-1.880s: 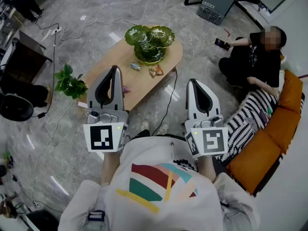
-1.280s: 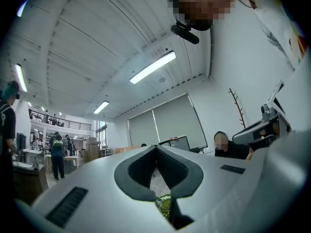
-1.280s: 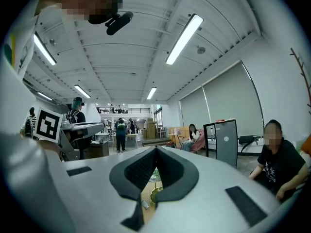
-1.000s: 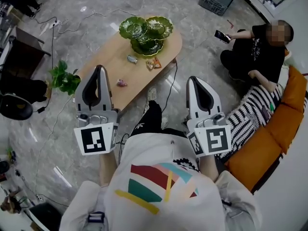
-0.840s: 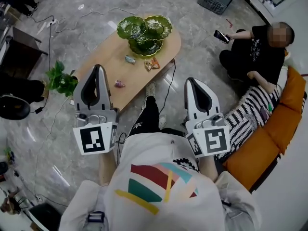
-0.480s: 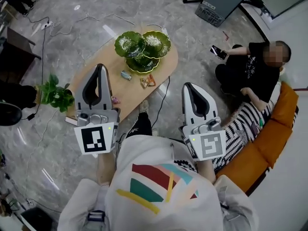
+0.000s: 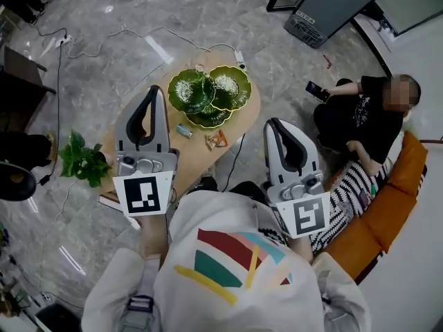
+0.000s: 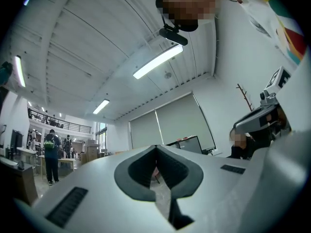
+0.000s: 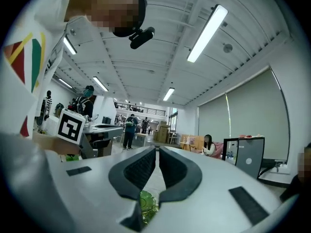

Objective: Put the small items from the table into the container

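Observation:
In the head view an oval wooden table (image 7: 131,126) carries a green leaf-shaped container (image 7: 211,94) at its far end. In front of the container lie a small can-like item (image 7: 183,131) and orange snack packets (image 7: 216,140). My left gripper (image 7: 156,90) hovers over the table's left part, jaws shut and empty, its body covering some of the tabletop. My right gripper (image 7: 273,123) is held right of the table, over the floor, also shut and empty. In the left gripper view the left gripper (image 8: 156,147) points level into the room. The right gripper (image 9: 157,148) shows a green patch (image 9: 146,202) below its closed jaws.
A potted plant (image 7: 79,159) stands left of the table. A person (image 7: 360,113) sits on the floor at the right, beside a striped cushion (image 7: 353,185) and an orange sofa (image 7: 387,220). A cable (image 7: 235,159) runs under the table; a dark case (image 7: 325,9) stands beyond.
Both grippers have travelled forward toward the table, still shut. The table and green container now sit closer, and the left gripper now overlaps the tabletop and hides a small pink item.

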Available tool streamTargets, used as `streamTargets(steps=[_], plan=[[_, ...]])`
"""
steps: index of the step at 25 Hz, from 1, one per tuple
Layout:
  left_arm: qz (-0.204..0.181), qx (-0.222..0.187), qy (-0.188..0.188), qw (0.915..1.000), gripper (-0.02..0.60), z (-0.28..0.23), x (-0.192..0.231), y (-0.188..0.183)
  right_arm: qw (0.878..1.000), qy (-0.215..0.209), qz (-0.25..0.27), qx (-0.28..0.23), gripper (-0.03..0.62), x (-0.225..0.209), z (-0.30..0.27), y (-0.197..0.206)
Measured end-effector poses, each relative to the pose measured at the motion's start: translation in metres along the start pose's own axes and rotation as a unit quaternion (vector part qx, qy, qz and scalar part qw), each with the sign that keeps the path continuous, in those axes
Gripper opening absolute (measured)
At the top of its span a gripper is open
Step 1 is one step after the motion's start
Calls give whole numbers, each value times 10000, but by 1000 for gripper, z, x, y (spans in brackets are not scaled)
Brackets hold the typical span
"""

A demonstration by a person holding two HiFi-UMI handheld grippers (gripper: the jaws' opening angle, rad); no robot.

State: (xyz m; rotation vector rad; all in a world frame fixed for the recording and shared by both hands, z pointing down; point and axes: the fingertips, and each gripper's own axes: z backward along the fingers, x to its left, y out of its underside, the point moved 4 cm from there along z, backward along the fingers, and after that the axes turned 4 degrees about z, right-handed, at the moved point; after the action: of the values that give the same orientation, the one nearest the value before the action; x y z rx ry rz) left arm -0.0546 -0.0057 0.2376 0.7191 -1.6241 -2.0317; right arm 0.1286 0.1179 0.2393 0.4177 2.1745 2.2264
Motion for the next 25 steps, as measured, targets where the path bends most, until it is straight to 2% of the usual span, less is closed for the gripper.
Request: streamTargets(steps=[2, 3, 4, 5, 8, 12, 16, 21, 25], plan=[[-55, -49, 12, 10000, 8, -18, 5, -1, 9997, 125, -221, 43, 19, -14, -9, 9], [-73, -33, 18, 10000, 8, -24, 6, -1, 9992, 176, -353, 40, 69, -20, -14, 14], [-99, 17, 14, 9999, 8, -28, 7, 2, 9989, 207, -428, 40, 225, -24, -20, 18], [-145, 94, -5, 9999, 8, -31, 7, 6, 9988, 223, -430, 56, 273, -27, -26, 23], [-312, 352, -176, 9987, 8, -34, 15, 22, 9992, -54, -363, 145, 276, -29, -46, 36], [-272, 566, -766, 9951, 8, -31, 28, 28, 9896, -1240, -724, 79, 276, -21, -76, 45], [-315, 697, -1123, 9907, 8, -17, 30, 34, 9726, -2088, -1006, 174, 276, -3, -95, 55], [104, 667, -1244, 9899, 8, -3, 23, 55, 9605, -2601, -733, 661, 275, 39, -104, 100], [118, 1006, -1200, 9876, 8, 19, 13, 78, 9458, -2686, -1138, 1428, 276, 78, -102, 169]])
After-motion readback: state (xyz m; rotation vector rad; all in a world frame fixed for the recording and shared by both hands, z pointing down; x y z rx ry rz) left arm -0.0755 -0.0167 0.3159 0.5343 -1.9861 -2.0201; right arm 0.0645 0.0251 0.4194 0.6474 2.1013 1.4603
